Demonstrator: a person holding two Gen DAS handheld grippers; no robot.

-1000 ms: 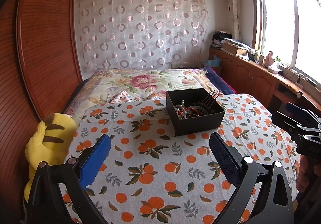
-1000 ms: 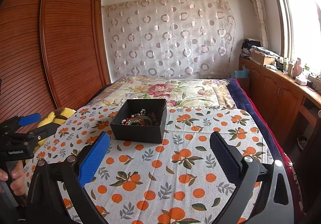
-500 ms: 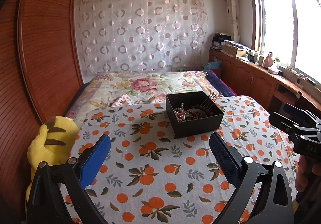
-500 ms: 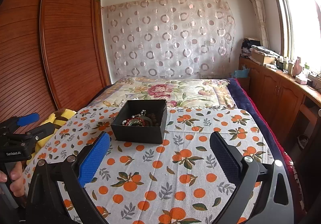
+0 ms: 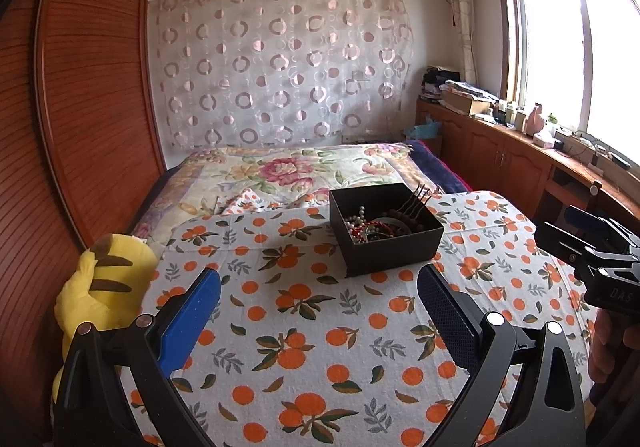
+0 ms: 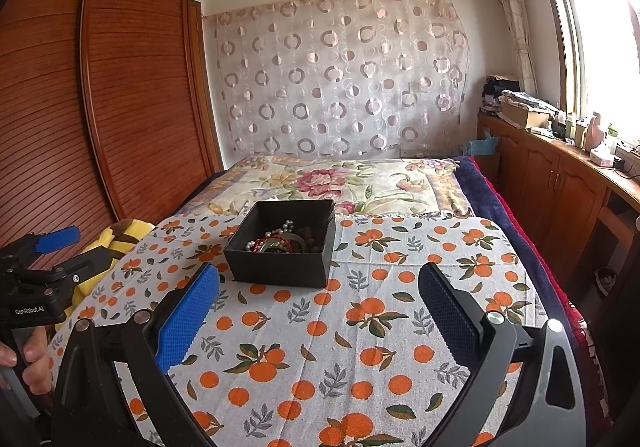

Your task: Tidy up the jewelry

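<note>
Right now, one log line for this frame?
stage: approach | left hand-held gripper: open, empty | right hand-held gripper: open, empty | black box: on orange-print cloth, jewelry inside | contact: none

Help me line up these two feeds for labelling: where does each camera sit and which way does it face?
Left wrist: on the left gripper, facing the black box up the bed; the right gripper shows at the right edge.
Right wrist: on the right gripper, facing likewise; the left gripper and a hand show at the left edge.
Shared: box, orange-print cloth, curtain.
</note>
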